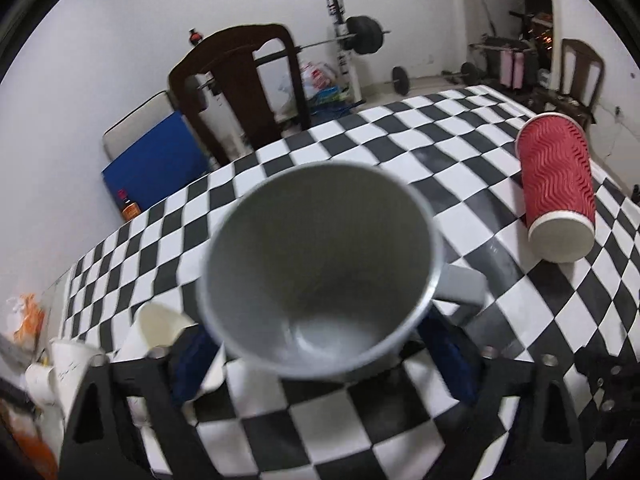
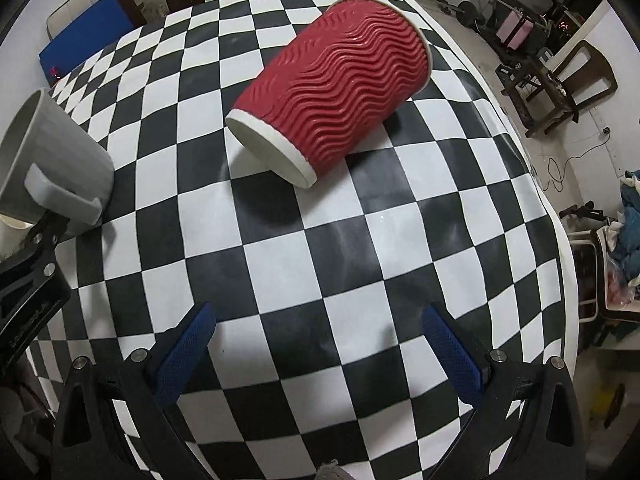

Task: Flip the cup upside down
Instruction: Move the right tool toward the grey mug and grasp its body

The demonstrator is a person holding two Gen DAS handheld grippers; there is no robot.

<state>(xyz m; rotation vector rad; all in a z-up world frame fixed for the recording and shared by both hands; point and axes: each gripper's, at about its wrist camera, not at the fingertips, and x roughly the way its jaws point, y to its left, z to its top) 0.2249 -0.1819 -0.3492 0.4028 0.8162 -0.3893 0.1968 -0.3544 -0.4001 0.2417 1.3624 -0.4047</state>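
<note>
The left tongs clamp a gray mug between their blue pads, its open mouth tipped toward the camera and its handle pointing right. It is held above the checkered counter. Well apart at the right, a red ribbed paper cup lies on its side. A dark wooden chair stands behind the counter.

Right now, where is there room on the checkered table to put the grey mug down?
Bare checkered table lies between the open right gripper and the lying red paper cup. It is crowded on the left, where the left gripper holds the grey mug.
</note>
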